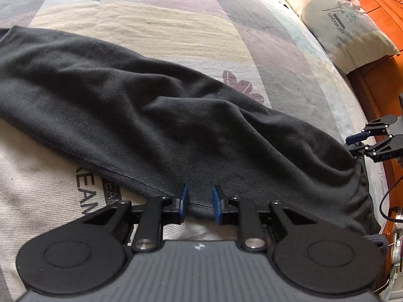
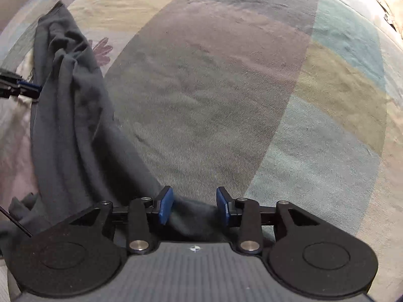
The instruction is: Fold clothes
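My left gripper (image 1: 199, 202) has jaws parted, hem of the black garment (image 1: 156, 115) between them, pads not pressing. My right gripper (image 2: 194, 207) has jaws released wider over the garment's other end. It lies stretched across the patchwork bedspread (image 1: 176, 25); pillow (image 1: 335, 17) far right.

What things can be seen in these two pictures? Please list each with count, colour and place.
garment: one, black, lying long and creased across the bedsheet, from far left to the near right edge
bedsheet: one, pale patches of beige, mauve, grey and teal with a dark flower print, covering the bed
pillow: one, pale with printed lettering, at the far right end of the bed
wooden floor: orange-brown, beside the bed at the right
left gripper: one, black with blue pads, jaws apart over the garment's hem
right gripper: one, black with blue pads, jaws apart, cloth between them but not pressed
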### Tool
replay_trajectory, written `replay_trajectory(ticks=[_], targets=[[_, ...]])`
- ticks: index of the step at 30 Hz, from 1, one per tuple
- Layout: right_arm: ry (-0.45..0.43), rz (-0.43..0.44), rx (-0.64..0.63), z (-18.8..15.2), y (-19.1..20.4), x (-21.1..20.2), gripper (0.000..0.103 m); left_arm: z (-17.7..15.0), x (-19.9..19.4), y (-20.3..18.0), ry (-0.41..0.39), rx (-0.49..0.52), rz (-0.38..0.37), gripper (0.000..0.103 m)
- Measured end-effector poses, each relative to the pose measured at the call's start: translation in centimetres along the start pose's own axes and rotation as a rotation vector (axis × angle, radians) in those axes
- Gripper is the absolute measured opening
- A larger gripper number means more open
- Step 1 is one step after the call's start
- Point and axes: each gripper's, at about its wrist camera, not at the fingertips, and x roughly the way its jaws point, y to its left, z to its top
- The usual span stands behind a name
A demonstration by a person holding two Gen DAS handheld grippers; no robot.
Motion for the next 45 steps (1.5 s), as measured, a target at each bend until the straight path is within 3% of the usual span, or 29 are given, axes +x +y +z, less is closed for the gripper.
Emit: replay_trajectory(ticks=[7,12,19,21,22,23,24,27,29,31,37,45], targets=[[0.025,-0.071,-0.235,-1.6,3.0,0.8,0.045,0.3,0.1,-0.7,0.027,0.023,0.046,0.022],[-0.068,-0.006,-0.176,0.6,1.5,-0.5,0.045,0.3,0.1,-0.7,0.022,0.014,0.049,0.023],[0.01,0.009,-0.285,-0.7,2.8,1.2,0.044,0.0,0.1,-0.2,-0.002,-0.03,0.033,0.024],[0.022,-0.016,-0.317,-1.3,3.6,1.7,0.038,0.1,0.1,-0.2,-0.001,-0.036,0.034,0.024],[0.022,-0.01,-0.327,-1.4,4.0,1.6,0.014,0.1,0.1,-0.3,0.002,-0.033,0.037,0.024],[0.014,-0.021,-0.343,-1.3,4.5,1.4,0.003,0.2,0.1,-0.4,0.005,-0.029,0.04,0.024],[-0.002,-0.051,-0.366,-1.2,4.8,1.1,0.003,0.3,0.1,-0.5,0.01,-0.024,0.041,0.024],[-0.083,-0.157,-0.243,-0.1,2.5,-0.4,0.003,0.6,0.2,-0.5,0.025,-0.02,0.037,0.025],[-0.128,-0.191,-0.085,0.9,-0.4,-1.6,0.001,0.7,0.3,-0.4,0.033,-0.031,0.036,0.025],[-0.138,-0.211,-0.016,1.4,-1.8,-2.1,0.001,0.8,0.2,-0.4,0.033,-0.047,0.036,0.025],[-0.202,-0.01,0.026,2.8,-0.4,-3.5,0.009,0.9,-1.0,-0.4,-0.027,-0.116,0.018,0.024],[-0.222,0.259,-0.069,6.0,8.9,0.3,0.009,2.3,-1.8,0.3,-0.144,-0.111,0.023,0.024]])
